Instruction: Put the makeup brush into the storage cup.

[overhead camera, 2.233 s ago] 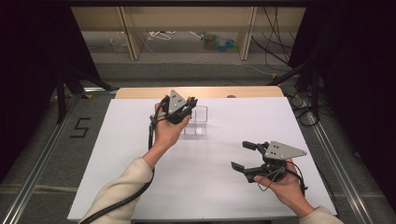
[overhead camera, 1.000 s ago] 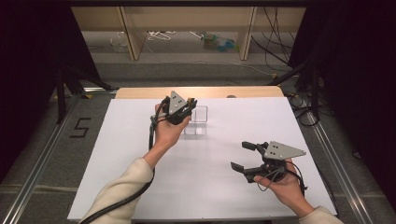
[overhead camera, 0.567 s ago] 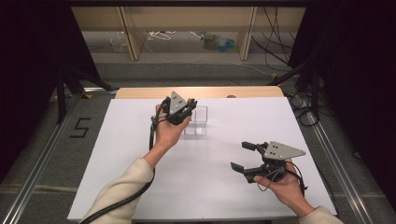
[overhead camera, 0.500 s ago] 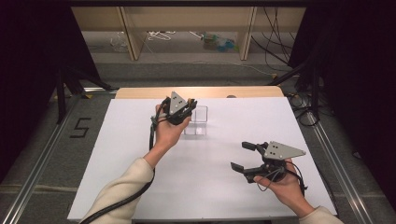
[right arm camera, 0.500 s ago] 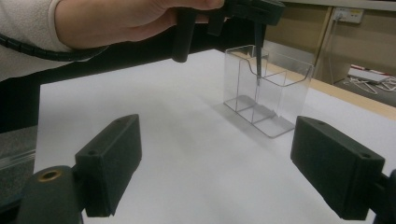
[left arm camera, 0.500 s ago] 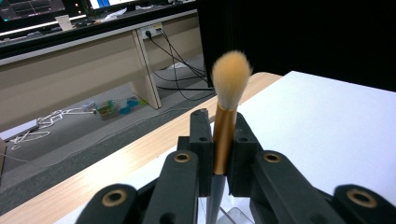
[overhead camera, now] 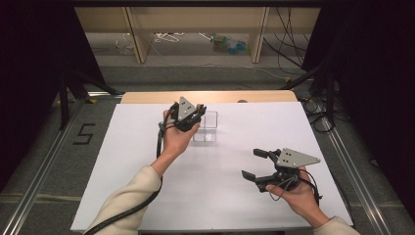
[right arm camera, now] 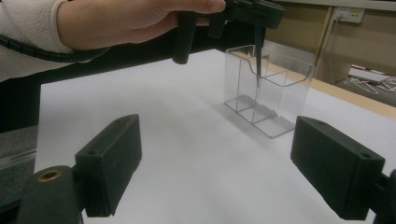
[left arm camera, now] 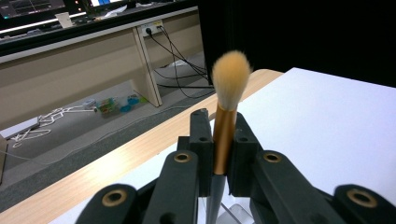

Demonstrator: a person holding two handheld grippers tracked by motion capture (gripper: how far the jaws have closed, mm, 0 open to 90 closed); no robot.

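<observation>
My left gripper (overhead camera: 197,113) is shut on a makeup brush (left arm camera: 228,93) with tan bristles and a gold ferrule, held upright with the bristles up. In the right gripper view the brush's thin dark handle (right arm camera: 258,58) points down into a clear plastic box (right arm camera: 273,91) with compartments, over its rear part. That box (overhead camera: 207,129) stands on the white table (overhead camera: 137,161) just right of the left hand. My right gripper (overhead camera: 253,164) hovers near the table's front right, jaws wide open with nothing between them, facing the box.
A wooden strip (overhead camera: 254,96) runs along the table's far edge. Beyond it are shelf legs (overhead camera: 136,34), loose cables (overhead camera: 171,36) and small items on the floor. A "5" mark (overhead camera: 84,133) lies on the floor at the left. Dark curtains flank both sides.
</observation>
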